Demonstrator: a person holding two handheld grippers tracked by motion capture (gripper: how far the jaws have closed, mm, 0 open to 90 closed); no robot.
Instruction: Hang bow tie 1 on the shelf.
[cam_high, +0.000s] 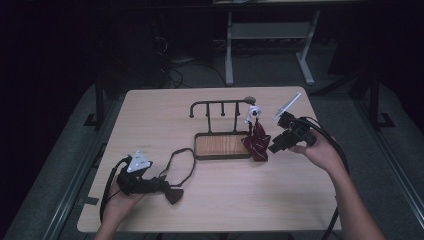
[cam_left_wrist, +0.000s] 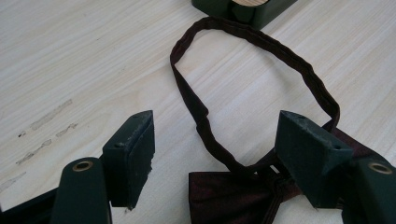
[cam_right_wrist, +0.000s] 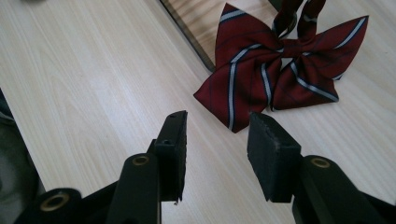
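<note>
The striped bow (cam_right_wrist: 280, 74) lies on the bench (cam_high: 150, 115) toward its right edge, leaning on the right end of the tray (cam_high: 222, 145), its red band running up to the rack (cam_high: 220, 105) that rises from the tray's far side. In the right gripper view its wings spread flat, one lapping the tray's rim. The right gripper (cam_right_wrist: 217, 140) sits just short of this bow, fingers (cam_right_wrist: 173, 144) apart with bare wood between them, nothing gripped; the nearest wing tip lies just beyond the gap.

The dark bow (cam_left_wrist: 233, 196) lies near the front edge, left of the middle. Its strap (cam_left_wrist: 261, 46) loops across the wood up to the tray's near left corner. The left gripper (cam_left_wrist: 215, 140) is over it with fingers (cam_left_wrist: 133, 154) wide apart. The knot and the strap's root sit between them, close by the right finger, but neither pad presses on the cloth.

A small white figure (cam_high: 253, 113) hangs at the rack's right end, above the striped bow.
</note>
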